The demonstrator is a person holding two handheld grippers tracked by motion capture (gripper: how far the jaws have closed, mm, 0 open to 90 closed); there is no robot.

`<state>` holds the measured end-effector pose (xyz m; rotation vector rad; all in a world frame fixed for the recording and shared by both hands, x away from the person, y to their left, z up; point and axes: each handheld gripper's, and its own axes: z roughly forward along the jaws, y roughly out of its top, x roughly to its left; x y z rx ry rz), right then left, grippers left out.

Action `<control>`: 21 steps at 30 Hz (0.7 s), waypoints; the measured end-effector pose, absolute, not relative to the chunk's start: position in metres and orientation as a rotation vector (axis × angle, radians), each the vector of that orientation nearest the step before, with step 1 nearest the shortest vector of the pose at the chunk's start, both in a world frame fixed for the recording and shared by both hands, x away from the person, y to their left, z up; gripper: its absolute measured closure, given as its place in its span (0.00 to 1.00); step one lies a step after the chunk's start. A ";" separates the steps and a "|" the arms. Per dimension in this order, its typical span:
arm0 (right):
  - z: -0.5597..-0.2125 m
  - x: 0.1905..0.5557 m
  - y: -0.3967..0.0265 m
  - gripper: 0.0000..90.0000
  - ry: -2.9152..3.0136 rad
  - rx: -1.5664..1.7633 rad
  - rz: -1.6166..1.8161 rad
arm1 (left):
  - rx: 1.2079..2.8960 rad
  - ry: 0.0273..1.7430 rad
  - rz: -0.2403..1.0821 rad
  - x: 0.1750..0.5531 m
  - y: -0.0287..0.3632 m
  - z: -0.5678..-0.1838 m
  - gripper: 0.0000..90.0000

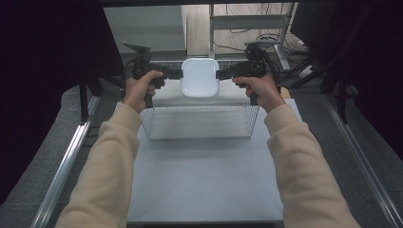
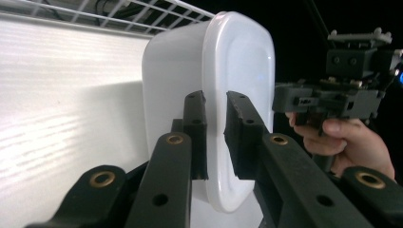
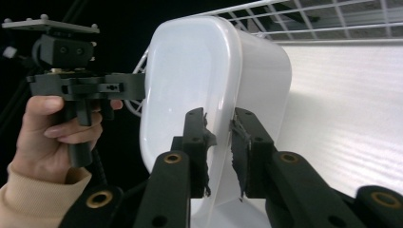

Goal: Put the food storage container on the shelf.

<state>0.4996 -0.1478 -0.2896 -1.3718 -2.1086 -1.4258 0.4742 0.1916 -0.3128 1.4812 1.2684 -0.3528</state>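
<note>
Both grippers are clamped on a white tub (image 1: 200, 77), the left gripper (image 1: 177, 73) pinching its left rim and the right gripper (image 1: 221, 74) its right rim, holding it up over the wire basket (image 1: 199, 124) on the table (image 1: 204, 185).

Your high view looks forward and down from above your side of the pale grey table (image 1: 204, 180). It takes in both forearms. Your left gripper view rides close behind its black jaws, facing your right hand (image 2: 342, 142). Your right gripper view sits equally near, facing your left hand (image 3: 52, 142). All three share the white rounded plastic tub (image 1: 199, 77) (image 2: 209, 95) (image 3: 214, 85) and the wire mesh basket (image 1: 199, 124).
</note>
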 end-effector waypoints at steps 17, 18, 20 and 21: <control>-0.306 0.521 -0.150 0.72 -1.931 -1.483 -1.430 | 1.344 1.302 -0.407 0.491 0.194 -0.333 0.73; -0.305 0.520 -0.149 0.66 -1.937 -1.474 -1.434 | 1.331 1.304 -0.380 0.490 0.193 -0.331 0.66; -0.301 0.515 -0.146 0.56 -1.966 -1.472 -1.460 | 1.324 1.281 -0.350 0.486 0.194 -0.327 0.56; -0.298 0.511 -0.145 0.52 -2.002 -1.472 -1.477 | 1.330 1.271 -0.329 0.483 0.195 -0.324 0.51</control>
